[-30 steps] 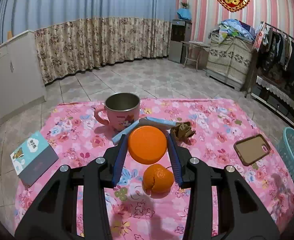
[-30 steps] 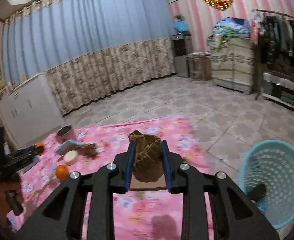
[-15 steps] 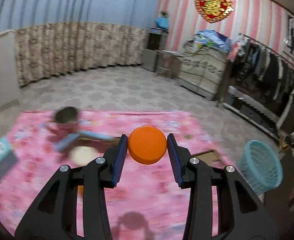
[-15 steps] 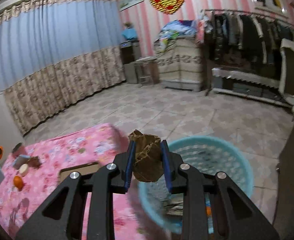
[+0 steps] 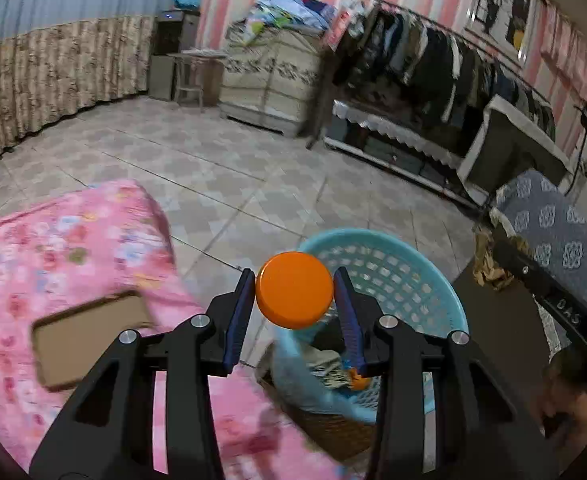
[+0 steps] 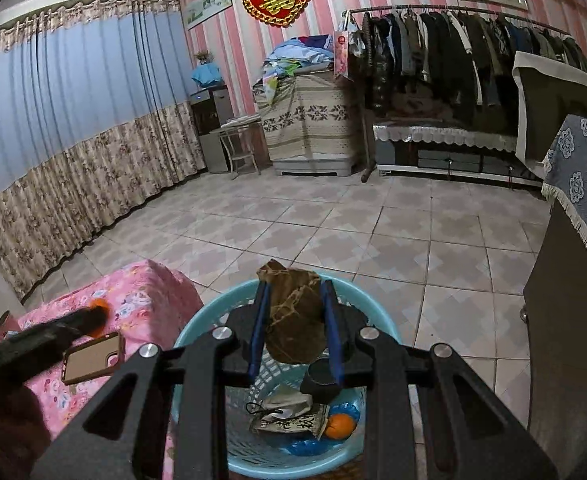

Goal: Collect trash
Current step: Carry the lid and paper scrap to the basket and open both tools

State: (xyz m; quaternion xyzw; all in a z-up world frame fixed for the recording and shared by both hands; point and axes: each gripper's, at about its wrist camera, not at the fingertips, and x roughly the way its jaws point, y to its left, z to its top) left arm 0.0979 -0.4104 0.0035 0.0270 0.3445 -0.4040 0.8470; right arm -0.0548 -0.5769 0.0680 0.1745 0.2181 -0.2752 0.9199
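Observation:
My left gripper [image 5: 293, 298] is shut on a round orange lid [image 5: 294, 295] and holds it above the near rim of a light blue mesh basket [image 5: 397, 276] on the floor. My right gripper [image 6: 295, 320] is shut on a crumpled brown wrapper [image 6: 293, 320] and holds it over the same basket [image 6: 197, 320]. Several pieces of trash, among them an orange peel [image 6: 339, 426] and a printed packet [image 6: 289, 424], lie in the basket. The right gripper with the wrapper [image 5: 489, 268] shows at the right of the left wrist view.
A table with a pink floral cloth [image 5: 73, 248] stands left of the basket, with a brown phone [image 5: 89, 336] on it. A dark cabinet with a blue cloth [image 6: 573, 280] stands at the right. The tiled floor [image 6: 333, 220] lies beyond.
Both grippers have swung right from the table to the basket, carrying the lid and the wrapper. The cup, the orange and the book have left the left wrist view.

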